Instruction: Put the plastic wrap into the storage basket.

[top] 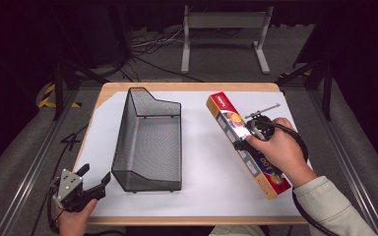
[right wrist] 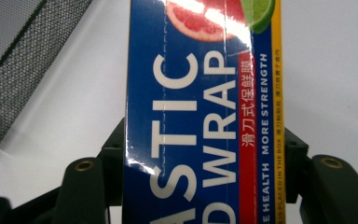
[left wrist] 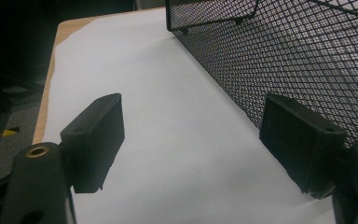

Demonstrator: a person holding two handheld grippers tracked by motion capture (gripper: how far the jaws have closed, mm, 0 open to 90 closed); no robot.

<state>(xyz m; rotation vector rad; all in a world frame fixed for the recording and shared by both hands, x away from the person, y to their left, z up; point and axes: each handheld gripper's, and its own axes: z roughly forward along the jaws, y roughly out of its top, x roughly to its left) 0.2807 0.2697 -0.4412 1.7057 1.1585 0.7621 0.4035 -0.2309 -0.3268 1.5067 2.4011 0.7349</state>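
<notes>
We see a white sheet [top: 204, 162] covering a wooden table [top: 187, 87], and on it a black wire-mesh basket [top: 150, 142] standing empty left of centre. To its right, well apart from it, a long plastic wrap box [top: 236, 132] lies flat and slanted, one end toward the table's far edge, the other near the front right.

Our right gripper [top: 248, 135] sits over the middle of the box, the right hand [top: 278, 150] wrapped around it. In the right gripper view its jaws stand on either side of the box [right wrist: 205, 116], pressed against both long edges, so we read them as clamped on it; the basket's mesh [right wrist: 23, 60] shows at the upper left.

Our left gripper [top: 94, 179] hovers at the front left corner of the table, just beside the basket's near corner. Its jaws are spread apart with nothing between them but the sheet [left wrist: 168, 116], the basket wall [left wrist: 284, 60] close by one jaw.

Beyond the table, cables lie on the floor near a grey metal stand [top: 224, 29].
</notes>
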